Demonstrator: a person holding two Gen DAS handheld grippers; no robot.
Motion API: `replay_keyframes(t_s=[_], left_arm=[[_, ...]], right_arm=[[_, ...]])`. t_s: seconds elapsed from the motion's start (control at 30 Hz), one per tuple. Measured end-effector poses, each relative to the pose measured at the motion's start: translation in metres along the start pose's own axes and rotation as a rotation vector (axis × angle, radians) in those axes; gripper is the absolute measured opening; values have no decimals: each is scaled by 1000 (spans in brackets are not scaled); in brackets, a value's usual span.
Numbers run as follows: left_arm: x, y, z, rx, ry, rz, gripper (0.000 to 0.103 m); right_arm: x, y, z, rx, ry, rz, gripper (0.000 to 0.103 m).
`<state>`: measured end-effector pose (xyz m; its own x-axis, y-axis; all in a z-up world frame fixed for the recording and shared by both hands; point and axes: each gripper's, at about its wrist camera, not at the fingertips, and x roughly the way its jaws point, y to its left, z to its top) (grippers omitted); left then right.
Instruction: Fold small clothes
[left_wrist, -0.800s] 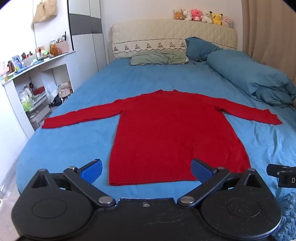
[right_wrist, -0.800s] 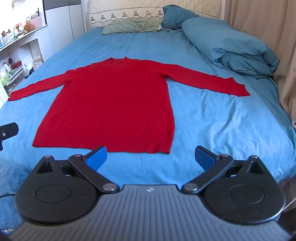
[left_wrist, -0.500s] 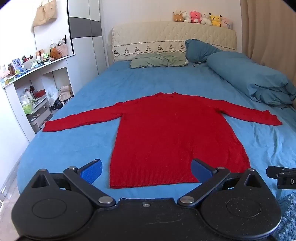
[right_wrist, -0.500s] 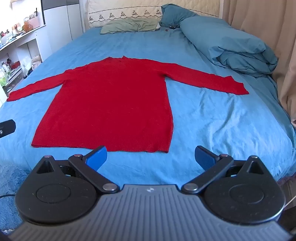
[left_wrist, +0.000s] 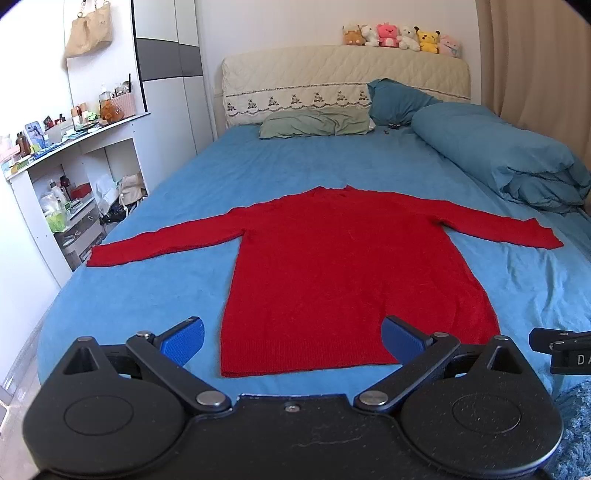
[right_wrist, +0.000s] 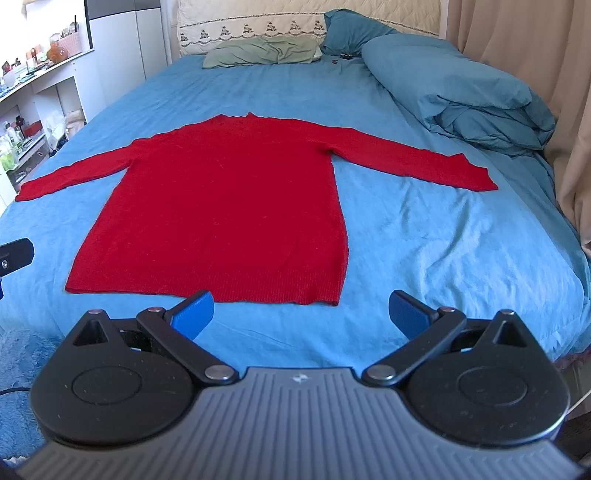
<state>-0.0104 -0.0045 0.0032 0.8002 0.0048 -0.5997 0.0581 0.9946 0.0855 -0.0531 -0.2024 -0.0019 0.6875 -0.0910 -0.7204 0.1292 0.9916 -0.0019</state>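
Note:
A red long-sleeved sweater (left_wrist: 340, 266) lies flat on the blue bed sheet (left_wrist: 147, 288), both sleeves spread out to the sides, hem toward me. It also shows in the right wrist view (right_wrist: 229, 206). My left gripper (left_wrist: 291, 339) is open and empty, hovering over the hem's left half. My right gripper (right_wrist: 301, 314) is open and empty, just short of the hem's right corner. Neither touches the sweater.
A rolled blue duvet (left_wrist: 498, 155) lies along the bed's right side, pillows (left_wrist: 317, 123) at the headboard. A cluttered white shelf unit (left_wrist: 55, 177) stands left of the bed. A curtain (right_wrist: 535, 74) hangs on the right. A blue rug (right_wrist: 14, 362) lies below.
Both grippers have drifted slightly forward toward the sweater's hem. The sweater has not moved and both grippers stay open.

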Motion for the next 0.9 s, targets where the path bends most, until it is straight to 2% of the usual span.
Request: replay_keyframes(t_s=[0.9], left_arm=[[0, 2, -2, 5, -4, -12, 103]], right_arm=[[-4, 1, 0, -5, -4, 12, 103]])
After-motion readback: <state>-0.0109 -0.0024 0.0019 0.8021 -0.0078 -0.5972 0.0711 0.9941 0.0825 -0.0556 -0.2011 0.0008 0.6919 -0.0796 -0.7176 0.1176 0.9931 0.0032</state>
